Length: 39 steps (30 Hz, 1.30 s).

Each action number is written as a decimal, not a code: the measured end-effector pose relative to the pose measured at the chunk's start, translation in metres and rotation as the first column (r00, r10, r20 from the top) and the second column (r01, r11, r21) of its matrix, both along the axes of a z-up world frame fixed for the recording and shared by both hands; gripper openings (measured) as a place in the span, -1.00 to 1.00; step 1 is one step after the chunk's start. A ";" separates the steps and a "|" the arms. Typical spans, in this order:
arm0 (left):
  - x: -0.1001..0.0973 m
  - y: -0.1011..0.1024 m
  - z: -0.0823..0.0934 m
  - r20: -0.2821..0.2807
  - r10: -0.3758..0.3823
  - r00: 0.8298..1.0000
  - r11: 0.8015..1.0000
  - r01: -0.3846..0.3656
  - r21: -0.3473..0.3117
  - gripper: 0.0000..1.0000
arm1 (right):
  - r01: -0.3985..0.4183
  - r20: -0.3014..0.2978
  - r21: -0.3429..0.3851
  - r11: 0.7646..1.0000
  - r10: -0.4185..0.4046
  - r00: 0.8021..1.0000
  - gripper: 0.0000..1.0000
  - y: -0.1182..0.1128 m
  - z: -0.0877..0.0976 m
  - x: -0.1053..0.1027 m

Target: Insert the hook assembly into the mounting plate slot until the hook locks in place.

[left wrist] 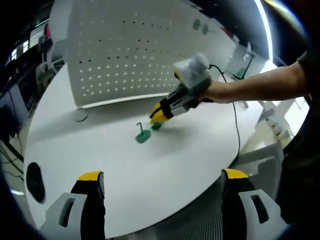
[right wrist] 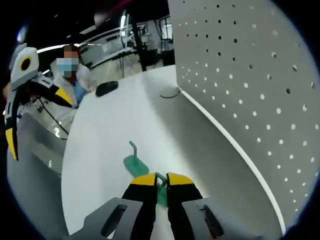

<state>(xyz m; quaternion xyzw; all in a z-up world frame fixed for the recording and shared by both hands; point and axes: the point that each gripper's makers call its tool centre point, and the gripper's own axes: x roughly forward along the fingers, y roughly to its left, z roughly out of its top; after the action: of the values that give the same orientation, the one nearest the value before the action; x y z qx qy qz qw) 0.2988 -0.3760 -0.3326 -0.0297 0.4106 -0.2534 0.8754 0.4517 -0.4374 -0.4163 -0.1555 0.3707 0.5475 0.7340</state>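
Right gripper (right wrist: 159, 184) is pinching one green hook (right wrist: 161, 191) on the white table (right wrist: 100, 145), beside the pegboard (right wrist: 240, 75); our left gripper (left wrist: 162, 182) is hanging spread. We are judging the hook light, stiff plastic, best gripped at its stem.

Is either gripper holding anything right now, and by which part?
The right gripper is closed on a green hook piece, gripping its thin upright wire. A second green hook piece lies free on the table. The left gripper is open and empty.
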 end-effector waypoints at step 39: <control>0.013 -0.005 0.040 0.113 -0.022 0.993 1.000 0.020 0.014 0.98 | 0.275 0.122 0.231 0.933 -0.308 0.944 -1.00 -0.025 0.106 0.021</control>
<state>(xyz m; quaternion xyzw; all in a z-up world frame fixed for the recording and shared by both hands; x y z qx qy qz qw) 0.3123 -0.3809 -0.2930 -0.0056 0.3623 -0.2613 0.8947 0.4732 -0.4621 -0.3104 -0.0622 0.2710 0.4547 0.8462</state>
